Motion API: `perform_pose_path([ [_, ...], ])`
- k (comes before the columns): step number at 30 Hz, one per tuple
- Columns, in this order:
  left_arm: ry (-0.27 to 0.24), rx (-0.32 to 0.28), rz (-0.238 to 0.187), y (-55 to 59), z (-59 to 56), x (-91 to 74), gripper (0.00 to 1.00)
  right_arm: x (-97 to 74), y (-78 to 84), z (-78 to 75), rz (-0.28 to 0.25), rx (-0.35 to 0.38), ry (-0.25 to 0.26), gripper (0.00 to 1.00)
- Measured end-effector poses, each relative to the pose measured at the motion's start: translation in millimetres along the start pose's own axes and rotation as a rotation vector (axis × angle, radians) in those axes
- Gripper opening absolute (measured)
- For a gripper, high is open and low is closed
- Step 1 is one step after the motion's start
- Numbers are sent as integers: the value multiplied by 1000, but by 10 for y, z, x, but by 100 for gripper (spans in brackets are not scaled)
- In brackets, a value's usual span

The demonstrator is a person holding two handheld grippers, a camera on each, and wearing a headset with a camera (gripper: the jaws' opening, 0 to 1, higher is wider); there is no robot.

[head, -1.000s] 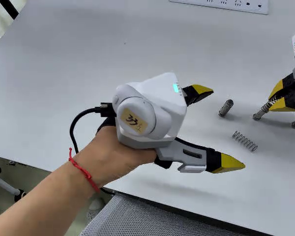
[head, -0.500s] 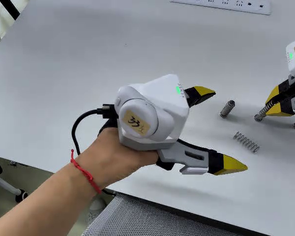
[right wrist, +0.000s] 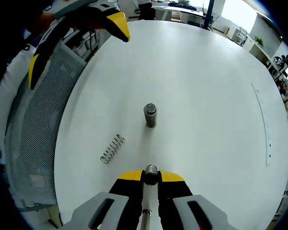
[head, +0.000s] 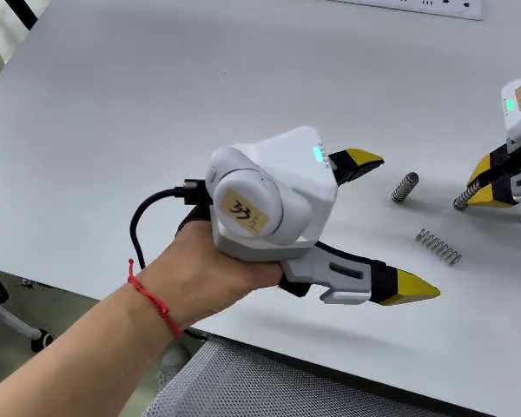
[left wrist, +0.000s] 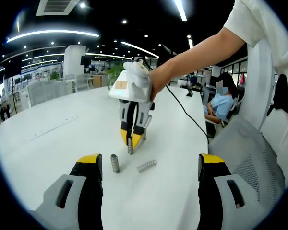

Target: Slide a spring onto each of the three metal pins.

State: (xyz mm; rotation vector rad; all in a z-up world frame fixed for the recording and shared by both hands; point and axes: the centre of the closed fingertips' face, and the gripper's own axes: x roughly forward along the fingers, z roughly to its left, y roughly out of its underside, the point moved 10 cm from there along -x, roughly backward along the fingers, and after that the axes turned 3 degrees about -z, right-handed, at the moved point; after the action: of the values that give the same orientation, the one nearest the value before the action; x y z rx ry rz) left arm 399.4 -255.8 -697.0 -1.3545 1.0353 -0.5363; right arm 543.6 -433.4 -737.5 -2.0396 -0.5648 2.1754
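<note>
Nearest, the left claw hangs above the surface with its jaws spread wide, holding nothing. Just beyond its tips a loose spring lies flat. A little farther a short tight coil stands upright; whether a pin sits inside it I cannot tell. At the far right the right claw is clamped on a metal pin, with a fitted spring around the pin's free end. The step in hand seems to be seating that spring. Next, the left claw probably has to drop over the loose spring and pinch it across the coils without rolling it.
</note>
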Motion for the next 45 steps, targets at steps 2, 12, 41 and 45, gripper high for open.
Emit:
perform_pose_path([
  [2, 1, 1, 2, 1, -2, 1, 81, 7, 3, 2, -2, 4, 0, 8],
  [12, 0, 3, 5, -16, 2, 2, 81, 0, 12, 20, -14, 24, 2, 9],
  [41, 10, 61, 46, -115, 18, -17, 78, -661, 206, 307, -287, 191, 147, 30],
  [45, 13, 80, 61, -133, 25, -32, 77, -789, 287, 415, -349, 227, 170, 33],
])
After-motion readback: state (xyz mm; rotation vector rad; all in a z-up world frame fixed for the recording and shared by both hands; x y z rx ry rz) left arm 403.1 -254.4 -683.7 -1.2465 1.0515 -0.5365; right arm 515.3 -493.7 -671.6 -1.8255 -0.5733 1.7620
